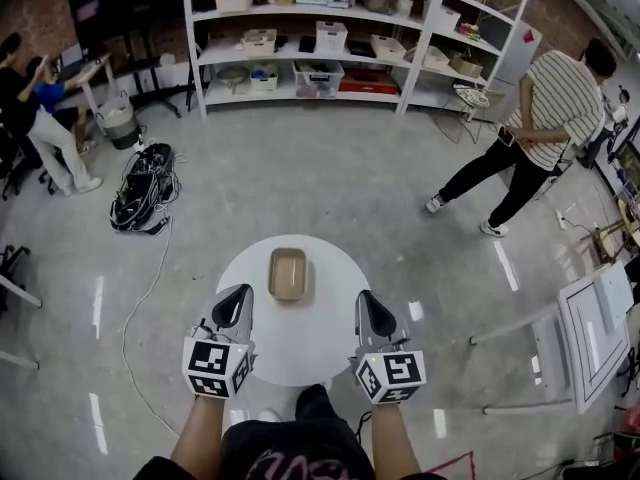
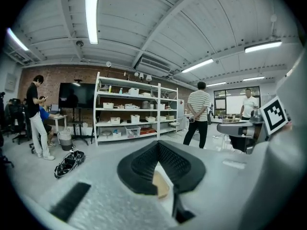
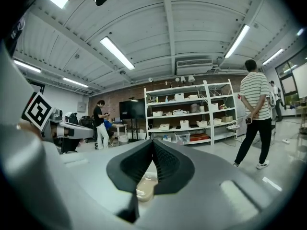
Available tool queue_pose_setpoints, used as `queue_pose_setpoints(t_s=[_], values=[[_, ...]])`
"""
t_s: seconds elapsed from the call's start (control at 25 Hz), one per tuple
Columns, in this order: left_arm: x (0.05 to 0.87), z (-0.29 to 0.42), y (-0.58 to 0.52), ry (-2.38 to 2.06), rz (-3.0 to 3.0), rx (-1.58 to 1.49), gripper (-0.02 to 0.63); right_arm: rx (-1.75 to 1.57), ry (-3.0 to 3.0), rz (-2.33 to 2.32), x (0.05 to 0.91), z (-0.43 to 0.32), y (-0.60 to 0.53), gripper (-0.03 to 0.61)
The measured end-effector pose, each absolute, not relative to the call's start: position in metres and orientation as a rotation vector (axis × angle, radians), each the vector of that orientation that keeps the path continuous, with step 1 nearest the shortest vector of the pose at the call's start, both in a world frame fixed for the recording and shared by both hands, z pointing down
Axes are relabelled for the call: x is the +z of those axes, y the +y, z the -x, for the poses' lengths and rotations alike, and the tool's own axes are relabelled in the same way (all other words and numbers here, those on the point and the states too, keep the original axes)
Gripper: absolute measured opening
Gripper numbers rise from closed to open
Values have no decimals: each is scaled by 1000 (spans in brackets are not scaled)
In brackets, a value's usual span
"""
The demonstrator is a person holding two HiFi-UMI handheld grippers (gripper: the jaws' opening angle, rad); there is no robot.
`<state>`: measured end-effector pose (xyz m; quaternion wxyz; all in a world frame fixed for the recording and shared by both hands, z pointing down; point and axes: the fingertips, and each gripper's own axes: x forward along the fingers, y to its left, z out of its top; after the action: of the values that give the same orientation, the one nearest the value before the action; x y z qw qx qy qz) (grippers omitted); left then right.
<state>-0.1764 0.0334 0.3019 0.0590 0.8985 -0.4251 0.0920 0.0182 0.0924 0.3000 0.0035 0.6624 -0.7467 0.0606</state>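
Note:
A shallow tan tray (image 1: 288, 273) lies on a small round white table (image 1: 300, 348), a little behind its centre. My left gripper (image 1: 240, 291) hovers over the table's front left, shut with nothing in it, just left of the tray. Over the front right my right gripper (image 1: 367, 297) is also shut and holds nothing. In the left gripper view the jaws (image 2: 157, 143) meet at their tips, and the tray (image 2: 161, 184) shows below them. The right gripper view shows the same: tips together (image 3: 153, 142), tray (image 3: 145, 186) beneath.
White shelving (image 1: 330, 38) with bins lines the back wall. A person in a striped shirt (image 1: 545, 108) stands at the right. A cable bundle (image 1: 145, 188) lies on the floor at left, near people at a desk (image 1: 40, 118). A white frame (image 1: 590, 333) stands at right.

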Motion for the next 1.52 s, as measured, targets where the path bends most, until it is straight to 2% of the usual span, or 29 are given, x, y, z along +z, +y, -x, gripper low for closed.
queue_pose_setpoints(t_s=[0.96,1.52], values=[[376,88,-78,-1363,-2520,443,2,397,-2386,-1929,370,-116,-40,8],[388,70,-94,-1396,-2488,516,3,437,-2420,-1870,386,-130,-65,9]])
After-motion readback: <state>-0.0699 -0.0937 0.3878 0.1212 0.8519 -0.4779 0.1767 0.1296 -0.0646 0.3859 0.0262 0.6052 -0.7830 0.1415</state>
